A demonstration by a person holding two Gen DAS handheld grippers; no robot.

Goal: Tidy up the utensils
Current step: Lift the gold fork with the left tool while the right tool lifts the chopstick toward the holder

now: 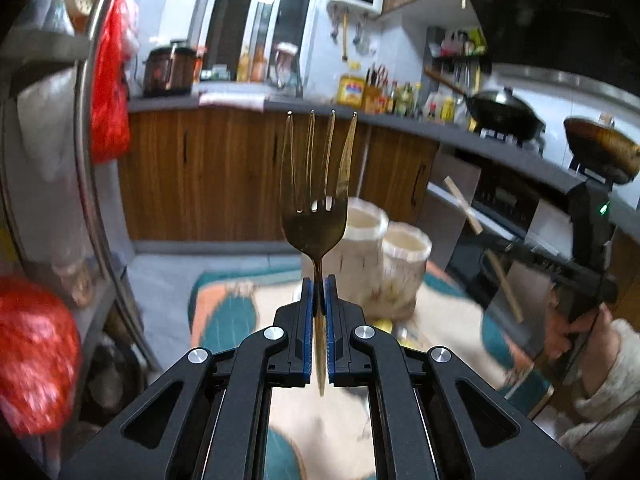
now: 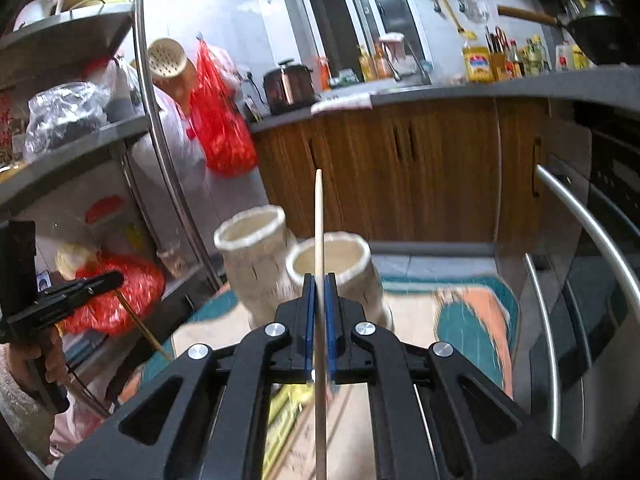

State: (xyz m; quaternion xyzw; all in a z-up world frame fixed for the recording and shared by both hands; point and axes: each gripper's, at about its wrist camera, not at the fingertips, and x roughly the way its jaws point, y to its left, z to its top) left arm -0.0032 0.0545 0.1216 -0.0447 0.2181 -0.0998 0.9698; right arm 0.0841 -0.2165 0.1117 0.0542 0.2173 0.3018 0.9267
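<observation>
Left claw [image 1: 319, 292] clamped on fork [image 1: 314, 184] neck, tines at 12 o'clock; rigid, slippery metal. Right claw [image 2: 319, 292] clamped on light, stiff chopstick [image 2: 319, 220]

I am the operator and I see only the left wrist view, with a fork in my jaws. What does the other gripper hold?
Observer: The right gripper is shut on a single wooden chopstick, pointing up and away.
Operator: Is anything left on the mat under it?
Observer: Yes, below the jaws lie a yellow-green packet and what looks like another thin stick.
Operator: Are both holders free to receive?
Observer: Both white holders look empty at the rim; their bottoms are hidden.
</observation>
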